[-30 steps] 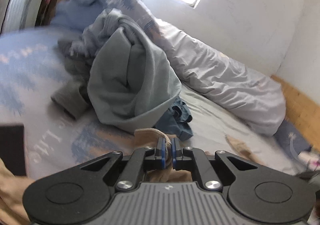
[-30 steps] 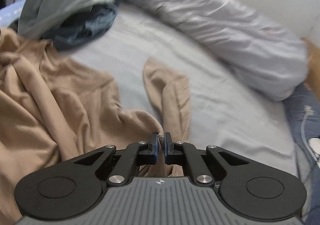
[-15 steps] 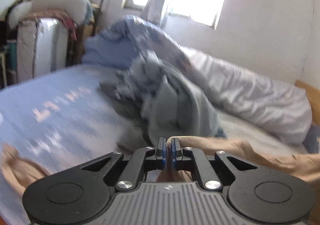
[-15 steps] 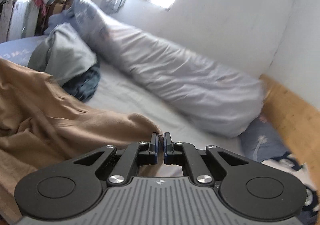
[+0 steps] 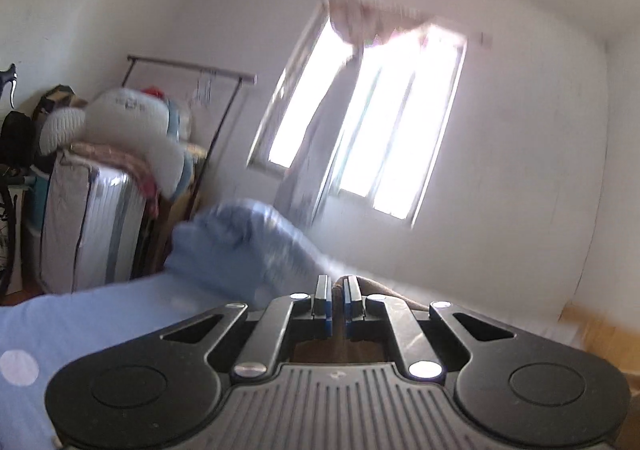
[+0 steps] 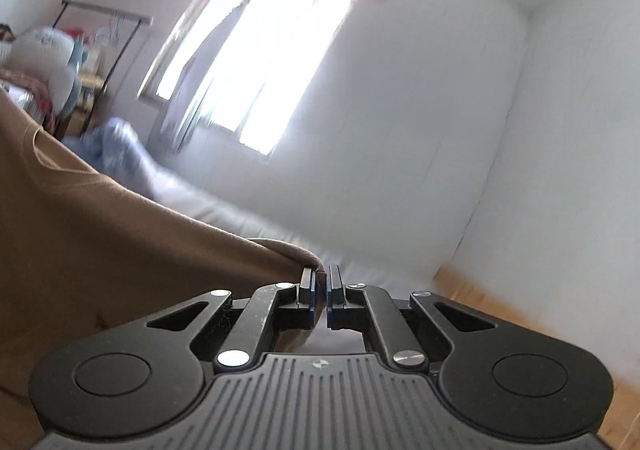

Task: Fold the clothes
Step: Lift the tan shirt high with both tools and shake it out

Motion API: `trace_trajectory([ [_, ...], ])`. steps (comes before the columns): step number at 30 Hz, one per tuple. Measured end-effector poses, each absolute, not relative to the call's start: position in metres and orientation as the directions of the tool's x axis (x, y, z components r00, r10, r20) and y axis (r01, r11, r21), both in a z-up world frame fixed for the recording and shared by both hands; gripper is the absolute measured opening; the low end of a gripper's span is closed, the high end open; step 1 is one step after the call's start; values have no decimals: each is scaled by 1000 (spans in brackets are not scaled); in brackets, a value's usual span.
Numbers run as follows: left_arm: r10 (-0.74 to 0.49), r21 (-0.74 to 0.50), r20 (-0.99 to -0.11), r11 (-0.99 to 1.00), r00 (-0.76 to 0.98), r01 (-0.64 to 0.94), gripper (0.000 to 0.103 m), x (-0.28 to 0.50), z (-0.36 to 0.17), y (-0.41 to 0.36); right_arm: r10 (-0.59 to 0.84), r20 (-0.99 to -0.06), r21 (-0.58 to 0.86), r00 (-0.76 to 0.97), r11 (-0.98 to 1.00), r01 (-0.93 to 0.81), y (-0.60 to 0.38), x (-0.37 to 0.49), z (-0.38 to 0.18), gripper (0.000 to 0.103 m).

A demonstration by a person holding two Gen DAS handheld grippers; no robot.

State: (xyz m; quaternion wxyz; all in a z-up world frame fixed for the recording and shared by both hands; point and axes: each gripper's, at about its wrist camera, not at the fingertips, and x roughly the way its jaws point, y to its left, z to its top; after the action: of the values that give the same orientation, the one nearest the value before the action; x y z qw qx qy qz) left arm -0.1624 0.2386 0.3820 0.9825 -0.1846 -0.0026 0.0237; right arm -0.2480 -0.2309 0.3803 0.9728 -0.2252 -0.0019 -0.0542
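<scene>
Tan, soft knit top (image 6: 100, 250), which sprawled crumpled on the bed a second ago, now hangs lifted toward the bright window (image 5: 372, 121), the left gripper (image 5: 338, 302) and right gripper (image 6: 319, 292) each pinching an edge, its ribbed neckline showing, probably being shaken flat for folding.
</scene>
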Motion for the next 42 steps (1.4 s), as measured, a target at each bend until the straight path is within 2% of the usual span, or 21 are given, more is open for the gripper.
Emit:
trace_trajectory([
  [5,17,-409,152,911,988,47,3,-201,455,244,-112,230,-423,967,883,202,-222,-306,443,1],
  [11,-57,-422,283,889,958,178,3,-242,529,244,-124,405,-378,906,879,289,-222,-370,510,1],
  [19,-161,-399,387,859,908,322,3,-285,594,238,-164,533,-334,830,861,384,-229,-424,572,1],
  [24,-167,-379,408,863,898,333,3,-290,607,241,-164,529,-334,832,861,383,-234,-422,579,1],
  [28,-151,-375,392,875,907,308,3,-275,604,246,-161,503,-356,849,856,374,-232,-402,577,1],
  [36,-124,-373,300,898,946,235,3,-215,584,246,-159,440,-356,884,873,334,-235,-346,555,1],
  [42,-121,-368,208,910,971,192,3,-145,563,226,-157,355,-333,921,900,282,-248,-294,537,1],
])
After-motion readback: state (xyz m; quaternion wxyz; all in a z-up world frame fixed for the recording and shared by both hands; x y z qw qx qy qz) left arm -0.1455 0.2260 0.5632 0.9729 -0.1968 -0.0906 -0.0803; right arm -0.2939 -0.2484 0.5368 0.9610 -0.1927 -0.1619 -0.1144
